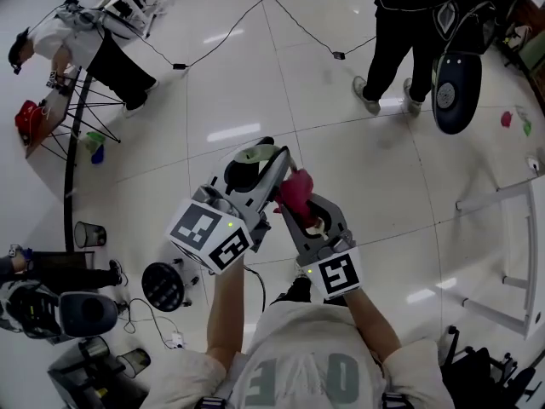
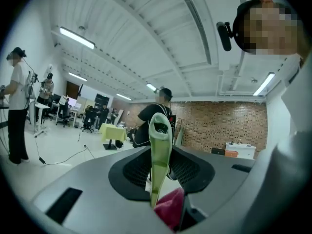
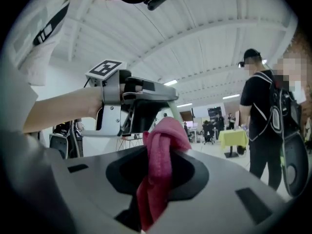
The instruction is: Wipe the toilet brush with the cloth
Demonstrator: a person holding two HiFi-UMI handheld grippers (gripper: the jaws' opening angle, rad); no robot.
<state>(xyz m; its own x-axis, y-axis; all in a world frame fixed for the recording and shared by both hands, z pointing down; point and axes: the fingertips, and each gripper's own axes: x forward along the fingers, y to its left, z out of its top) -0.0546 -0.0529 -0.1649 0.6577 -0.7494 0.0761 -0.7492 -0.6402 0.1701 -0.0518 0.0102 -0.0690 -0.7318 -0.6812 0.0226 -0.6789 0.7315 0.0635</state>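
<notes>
A pale green toilet brush handle with a loop at its tip stands upright between the jaws of my left gripper, which is shut on it. In the head view that gripper is raised in front of me, and the handle's loop shows at its tip. My right gripper is shut on a bunched pink-red cloth. In the head view the cloth sits right beside the left gripper. Seen from the left gripper, the cloth lies against the handle's lower end. The brush's bristle end is hidden.
A person in black stands at the upper right beside a dark oval device. A cable runs across the tiled floor. A table is at the left, with a bin and a round black base below it. A white frame stands at the right.
</notes>
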